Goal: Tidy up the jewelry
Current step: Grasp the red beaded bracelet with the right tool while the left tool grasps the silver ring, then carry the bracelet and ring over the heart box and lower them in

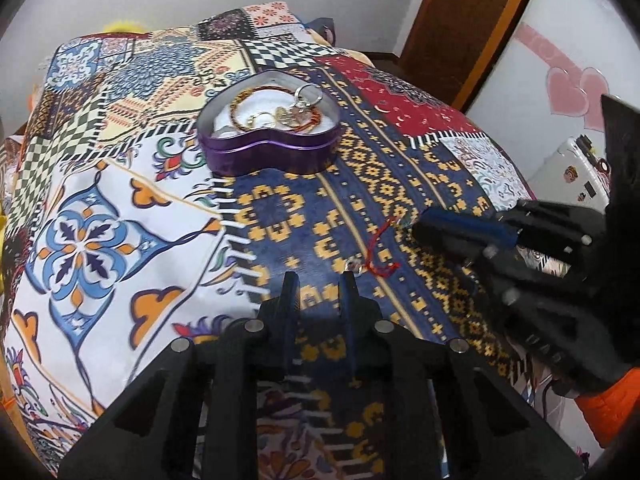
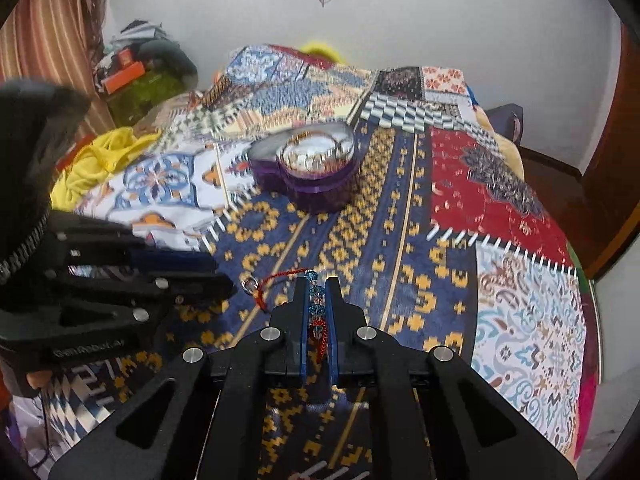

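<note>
Patchwork bedding [image 1: 120, 208] in blue, gold, red and white covers the bed, with a pale wall behind it and a wooden door [image 1: 472, 12] off to one side. Toward the far part of the quilt sits a purple heart-shaped tin [image 1: 269, 148], lid off, holding a beaded bracelet [image 1: 244, 108], a metal ring and other small gold pieces on a white lining.

Nearer the cameras, the right gripper [image 2: 316, 280] has its jaws clenched on a beaded charm [image 2: 316, 304] — blue crystal beads with a red piece below them, pinched between the blue pads. A red cord [image 2: 276, 278] runs from the charm out to the left, ending at a clear bead [image 2: 249, 283] that hangs just beside the left gripper's [image 1: 319, 280] fingertips.

The left gripper's jaws are released, with a plain gap between them and nothing inside; it hovers over the blue-and-gold patch, well short of the tin. In the left wrist view the cord [image 1: 380, 248] trails from the right gripper's tip toward the left one.
</note>
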A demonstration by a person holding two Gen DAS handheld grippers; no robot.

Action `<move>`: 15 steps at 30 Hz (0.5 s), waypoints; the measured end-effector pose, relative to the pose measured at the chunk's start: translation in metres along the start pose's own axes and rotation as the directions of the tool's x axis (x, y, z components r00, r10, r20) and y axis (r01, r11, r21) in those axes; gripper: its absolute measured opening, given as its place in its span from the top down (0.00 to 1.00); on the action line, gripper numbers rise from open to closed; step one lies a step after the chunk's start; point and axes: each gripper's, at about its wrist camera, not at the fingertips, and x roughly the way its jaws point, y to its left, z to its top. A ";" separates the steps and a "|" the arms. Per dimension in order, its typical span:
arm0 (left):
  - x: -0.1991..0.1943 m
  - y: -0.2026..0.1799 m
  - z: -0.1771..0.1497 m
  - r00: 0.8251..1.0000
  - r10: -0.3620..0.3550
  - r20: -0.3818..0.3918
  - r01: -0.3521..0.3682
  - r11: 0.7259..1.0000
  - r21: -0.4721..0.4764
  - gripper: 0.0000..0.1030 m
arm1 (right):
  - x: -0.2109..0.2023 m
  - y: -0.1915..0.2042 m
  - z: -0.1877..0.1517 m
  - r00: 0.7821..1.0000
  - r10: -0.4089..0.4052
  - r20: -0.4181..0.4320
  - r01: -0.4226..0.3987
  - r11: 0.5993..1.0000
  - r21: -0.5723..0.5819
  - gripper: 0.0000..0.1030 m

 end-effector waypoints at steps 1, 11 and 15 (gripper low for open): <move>0.001 -0.003 0.001 1.000 -0.001 -0.001 0.001 1.000 0.009 0.81 | 0.003 0.000 -0.003 1.000 -0.004 -0.012 0.003 1.000 -0.003 0.93; 0.009 -0.021 0.003 1.000 0.016 0.011 -0.017 0.998 0.055 0.82 | 0.003 0.001 -0.007 1.000 0.008 -0.019 -0.008 1.000 -0.013 0.93; 0.010 -0.022 0.003 0.999 0.025 0.026 -0.027 0.997 0.068 0.93 | 0.002 0.002 -0.008 1.000 0.016 -0.016 -0.016 1.000 -0.010 0.93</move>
